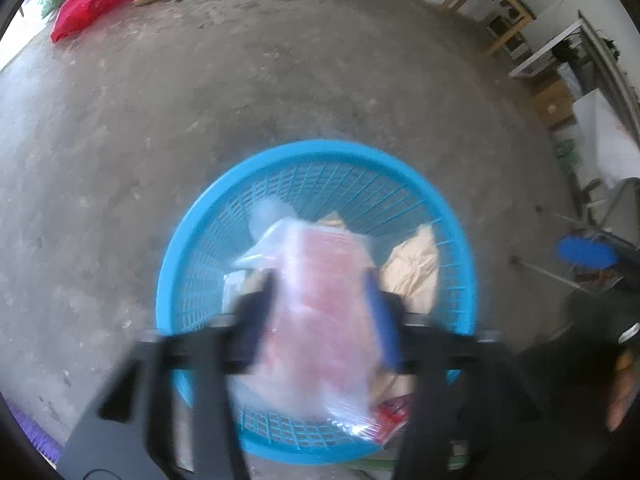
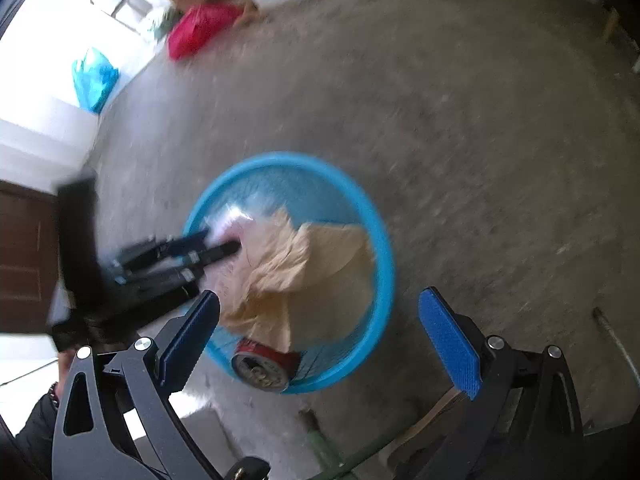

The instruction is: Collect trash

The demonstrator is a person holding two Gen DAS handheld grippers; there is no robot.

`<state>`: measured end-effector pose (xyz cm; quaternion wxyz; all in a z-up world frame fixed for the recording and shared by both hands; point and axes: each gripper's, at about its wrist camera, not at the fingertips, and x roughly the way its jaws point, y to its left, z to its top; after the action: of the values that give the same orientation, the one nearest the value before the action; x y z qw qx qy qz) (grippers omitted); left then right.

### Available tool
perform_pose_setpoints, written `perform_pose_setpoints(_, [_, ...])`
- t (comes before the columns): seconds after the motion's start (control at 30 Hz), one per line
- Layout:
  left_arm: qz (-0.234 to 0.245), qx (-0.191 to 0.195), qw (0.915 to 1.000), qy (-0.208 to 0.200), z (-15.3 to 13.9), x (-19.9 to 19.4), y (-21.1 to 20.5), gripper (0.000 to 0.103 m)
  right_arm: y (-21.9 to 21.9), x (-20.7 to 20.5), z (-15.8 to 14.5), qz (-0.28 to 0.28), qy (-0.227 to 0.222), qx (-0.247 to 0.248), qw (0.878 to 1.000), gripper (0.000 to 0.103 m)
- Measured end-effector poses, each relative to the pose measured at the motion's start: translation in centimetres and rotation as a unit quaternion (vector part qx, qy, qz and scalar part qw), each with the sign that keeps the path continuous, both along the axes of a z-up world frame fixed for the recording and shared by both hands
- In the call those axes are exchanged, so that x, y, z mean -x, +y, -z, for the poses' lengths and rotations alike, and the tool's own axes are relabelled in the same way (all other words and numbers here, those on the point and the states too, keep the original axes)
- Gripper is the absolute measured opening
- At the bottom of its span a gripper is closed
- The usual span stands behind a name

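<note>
A round blue mesh basket (image 1: 320, 152) stands on the concrete floor and holds trash. In the left wrist view a clear and pink plastic bag (image 1: 320, 340) hangs between the fingers of my left gripper (image 1: 320, 280), which stand apart just above the basket; the picture is blurred. Beside it lie crumpled tan paper (image 1: 412, 272) and a red wrapper (image 1: 394, 412). In the right wrist view my right gripper (image 2: 320, 296) is wide open and empty above the basket (image 2: 384, 248), over the tan paper (image 2: 304, 264) and a red can (image 2: 264, 364). The left gripper (image 2: 226, 246) reaches in from the left.
A red plastic bag (image 1: 92, 4) lies far across the floor, with a blue bag (image 2: 94, 80) near the bright doorway. Wooden tables (image 1: 496, 0) and a blue stool (image 1: 586, 252) stand to the right. A person's hand (image 1: 620, 400) shows at the right edge.
</note>
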<state>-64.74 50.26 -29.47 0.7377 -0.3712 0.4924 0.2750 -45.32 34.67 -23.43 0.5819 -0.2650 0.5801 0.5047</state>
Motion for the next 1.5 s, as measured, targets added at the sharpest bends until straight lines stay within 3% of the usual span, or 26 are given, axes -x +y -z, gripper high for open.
perform_pose_setpoints(0.23, [0.001,-0.030,0.9995,-0.006,-2.9,1.2,-1.5,0.074,-1.1,-0.5,-2.0,0.021,-0.041,-0.025,0.999,0.097])
perform_pose_setpoints(0.3, [-0.001,-0.054,0.9985,0.008,-4.3,1.5,-2.3,0.085,-1.8,0.0,-2.8,0.035,-0.062,-0.032,0.997,0.097])
perform_pose_setpoints(0.4, [-0.011,-0.095,0.9945,0.042,-6.2,1.8,-4.1,0.091,-3.0,0.9,-3.9,0.054,-0.090,-0.042,0.994,0.097])
perform_pose_setpoints(0.6, [-0.039,-0.115,0.9885,0.091,-7.1,1.7,-6.5,0.092,-4.5,3.0,-5.4,0.038,-0.119,-0.067,0.990,0.097])
perform_pose_setpoints(0.83, [-0.041,-0.115,0.9873,0.101,-7.3,0.6,-8.1,0.093,-6.1,3.1,-6.8,0.042,-0.133,-0.092,0.986,0.097])
perform_pose_setpoints(0.9, [-0.039,-0.137,0.9828,0.118,-7.5,0.2,-8.5,0.093,-6.4,3.0,-7.0,0.044,-0.131,-0.094,0.986,0.097])
perform_pose_setpoints(0.97, [-0.038,-0.167,0.9730,0.155,-7.9,-0.4,-8.9,0.093,-6.7,2.8,-7.1,0.048,-0.129,-0.097,0.986,0.097])
perform_pose_setpoints(1.17, [-0.041,-0.175,0.9740,0.138,-9.1,-0.6,-8.7,0.093,-7.0,2.4,-7.2,0.052,-0.116,-0.101,0.987,0.097])
perform_pose_setpoints(1.27, [-0.045,-0.214,0.9621,0.163,-8.9,-0.5,-8.3,0.093,-7.1,2.3,-7.1,0.053,-0.112,-0.101,0.987,0.097])
perform_pose_setpoints(1.33, [-0.042,-0.207,0.9583,0.192,-8.2,-0.5,-7.7,0.095,-7.0,2.3,-7.0,0.053,-0.109,-0.099,0.988,0.097])
perform_pose_setpoints(1.4, [-0.045,-0.184,0.9601,0.206,-7.4,-0.3,-6.8,0.095,-6.9,2.3,-6.8,0.052,-0.106,-0.096,0.988,0.097])
perform_pose_setpoints(1.5, [-0.057,-0.163,0.9643,0.201,-6.8,0.5,-6.1,0.095,-6.7,2.2,-6.4,0.050,-0.100,-0.088,0.990,0.097])
